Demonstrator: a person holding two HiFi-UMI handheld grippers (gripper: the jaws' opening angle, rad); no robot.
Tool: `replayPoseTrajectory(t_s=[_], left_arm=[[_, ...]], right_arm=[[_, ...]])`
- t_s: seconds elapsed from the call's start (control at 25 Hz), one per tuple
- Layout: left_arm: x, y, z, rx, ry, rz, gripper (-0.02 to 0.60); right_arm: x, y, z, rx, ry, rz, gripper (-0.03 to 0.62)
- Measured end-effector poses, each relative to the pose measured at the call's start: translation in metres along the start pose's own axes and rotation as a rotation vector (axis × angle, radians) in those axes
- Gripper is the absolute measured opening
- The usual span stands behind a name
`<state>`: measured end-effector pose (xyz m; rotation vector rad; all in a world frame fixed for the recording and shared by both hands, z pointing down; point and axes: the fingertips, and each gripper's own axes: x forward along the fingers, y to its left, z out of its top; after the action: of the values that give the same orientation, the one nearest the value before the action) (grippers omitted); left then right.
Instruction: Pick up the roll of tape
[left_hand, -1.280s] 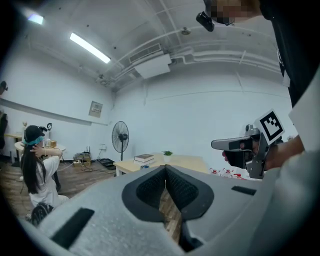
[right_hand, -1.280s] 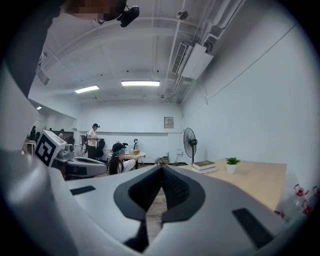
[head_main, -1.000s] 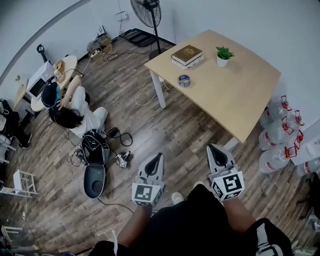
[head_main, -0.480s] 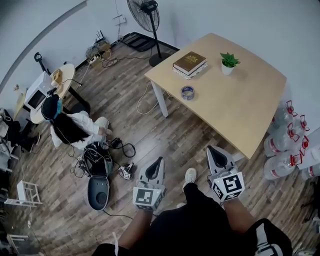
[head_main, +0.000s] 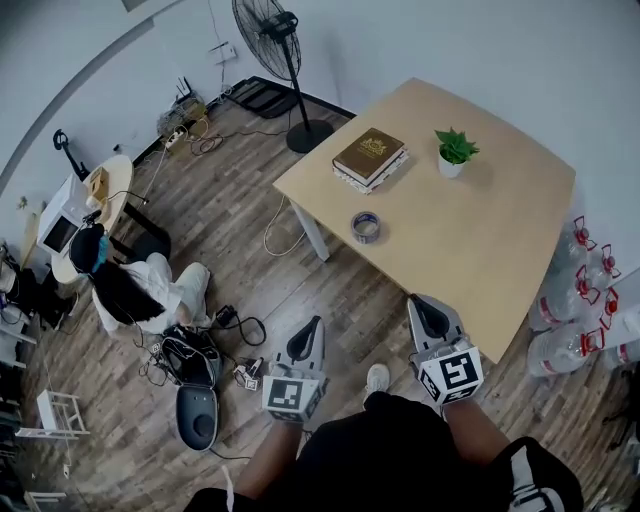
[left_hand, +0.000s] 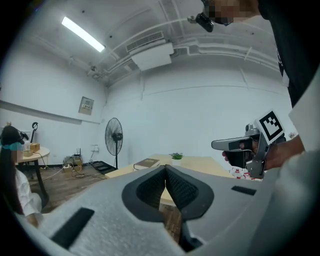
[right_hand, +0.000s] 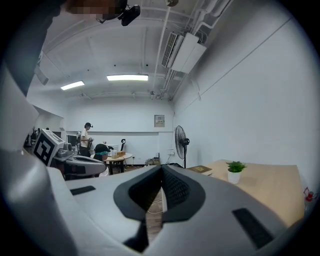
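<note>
Bright even ceiling light (right_hand: 127, 77); sharp frames, strong fisheye edges.

The person stands with both forearms (head_main: 268, 455) reaching out ahead, a gripper in each hand. The left gripper (head_main: 311, 327) points forward and a touch downward, its two jaws pressed together with nothing between them. The right gripper (head_main: 421, 304) lies about level, beside the left one but apart from it, its tip a little further ahead in the head view; its jaws are likewise closed and empty. Each carries a marker cube (head_main: 293, 392) at its rear end, facing up. The two grippers run roughly parallel.
</note>
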<state>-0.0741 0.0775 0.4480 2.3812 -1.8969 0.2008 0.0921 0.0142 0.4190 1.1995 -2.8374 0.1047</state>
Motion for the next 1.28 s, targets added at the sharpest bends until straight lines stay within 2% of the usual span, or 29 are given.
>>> replayPoseTrajectory(t_s=[0.16, 0.32, 0.52, 0.92, 1.28], left_arm=[[0.035, 0.011, 0.01, -0.002, 0.002, -0.007, 0.005], [0.058, 0.026, 0.014, -0.02, 0.009, 0.016, 0.005], [0.084, 0.04, 0.019, -0.016, 0.014, -0.003, 0.005], [0.148, 0.097, 0.028, -0.001, 0.005, -0.101, 0.005], [0.215, 0.152, 0.042, 0.037, -0.003, -0.251, 0.005]], right_arm=[[0.027, -0.021, 0.007, -0.01, -0.013, -0.009, -0.006], [0.046, -0.039, 0.015, -0.026, -0.018, -0.013, -0.006], [0.072, -0.051, 0.016, -0.043, -0.004, 0.001, -0.006], [0.149, -0.068, 0.027, -0.081, -0.006, -0.092, -0.006], [0.217, -0.074, 0.014, -0.065, 0.072, -0.184, -0.006]])
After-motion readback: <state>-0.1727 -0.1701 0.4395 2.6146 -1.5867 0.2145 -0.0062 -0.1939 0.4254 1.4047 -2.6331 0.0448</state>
